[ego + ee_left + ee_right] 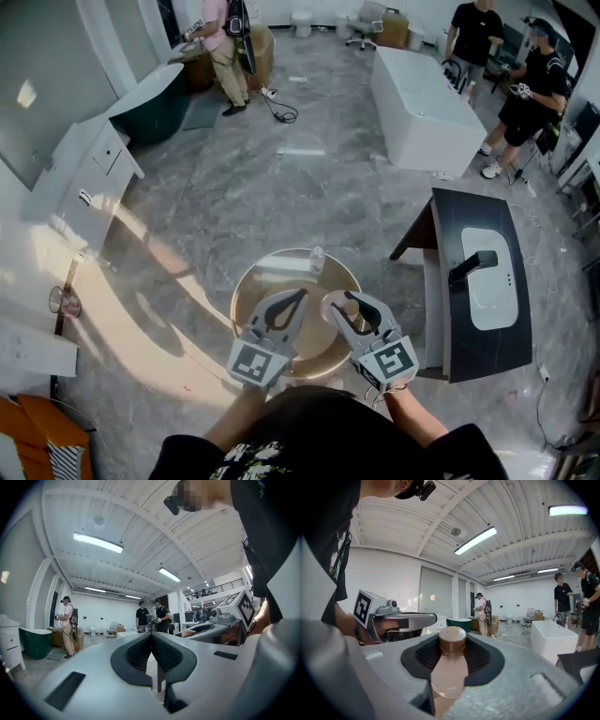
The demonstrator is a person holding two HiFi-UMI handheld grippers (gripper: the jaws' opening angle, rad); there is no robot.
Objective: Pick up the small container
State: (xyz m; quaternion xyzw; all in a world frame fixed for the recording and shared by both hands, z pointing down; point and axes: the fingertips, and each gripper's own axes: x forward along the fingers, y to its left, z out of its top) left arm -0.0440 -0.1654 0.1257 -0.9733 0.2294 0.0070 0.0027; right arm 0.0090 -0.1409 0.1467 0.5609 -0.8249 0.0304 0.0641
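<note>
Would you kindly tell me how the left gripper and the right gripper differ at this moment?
The right gripper grips a small pinkish bottle with a brown cap, while the left gripper holds nothing. The left gripper's jaws meet at their tips, whereas the right gripper's jaws stand apart around the bottle. Both are grey and sit side by side above the round table.

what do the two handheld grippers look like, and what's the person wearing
Both the left gripper and right gripper are light grey, with two curved jaws lined with dark ribbed pads. Each carries a white cube with black square markers. The person wears a black short-sleeved top with a pale print.
</note>
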